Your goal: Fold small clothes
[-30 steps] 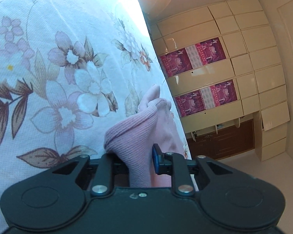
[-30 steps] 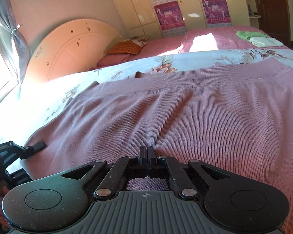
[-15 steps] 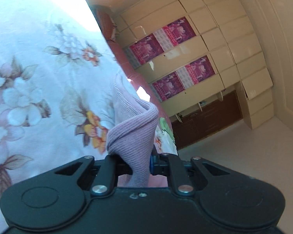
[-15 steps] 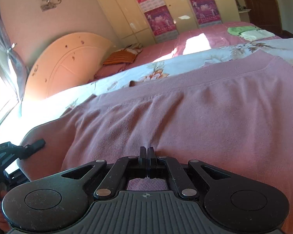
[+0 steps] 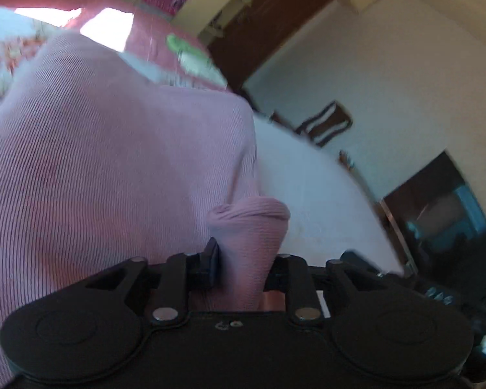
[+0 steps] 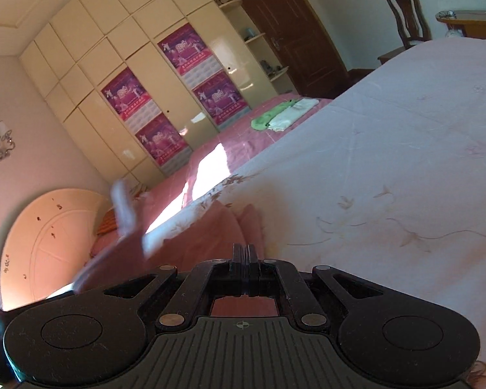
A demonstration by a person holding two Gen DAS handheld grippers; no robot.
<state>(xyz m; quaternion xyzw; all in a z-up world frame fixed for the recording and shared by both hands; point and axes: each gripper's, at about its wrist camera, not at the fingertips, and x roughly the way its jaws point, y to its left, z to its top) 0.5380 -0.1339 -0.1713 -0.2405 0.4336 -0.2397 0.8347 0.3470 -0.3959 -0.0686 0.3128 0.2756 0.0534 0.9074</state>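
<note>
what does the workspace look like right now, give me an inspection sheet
Surface: bed with a pale floral quilt over a pink sheet.
Job's things: pink knit garment, lifted off the quilt and held at two points; blurred in both views.
Clutter: folded green cloth and white cloth side by side on the pink sheet, far from the garment.
Grippers: left gripper shut on a bunched fold of the garment; right gripper shut on its edge.
Cables: nothing seen.
Surroundings: cream wardrobe with purple posters, dark wooden door, headboard, wooden chair.
</note>
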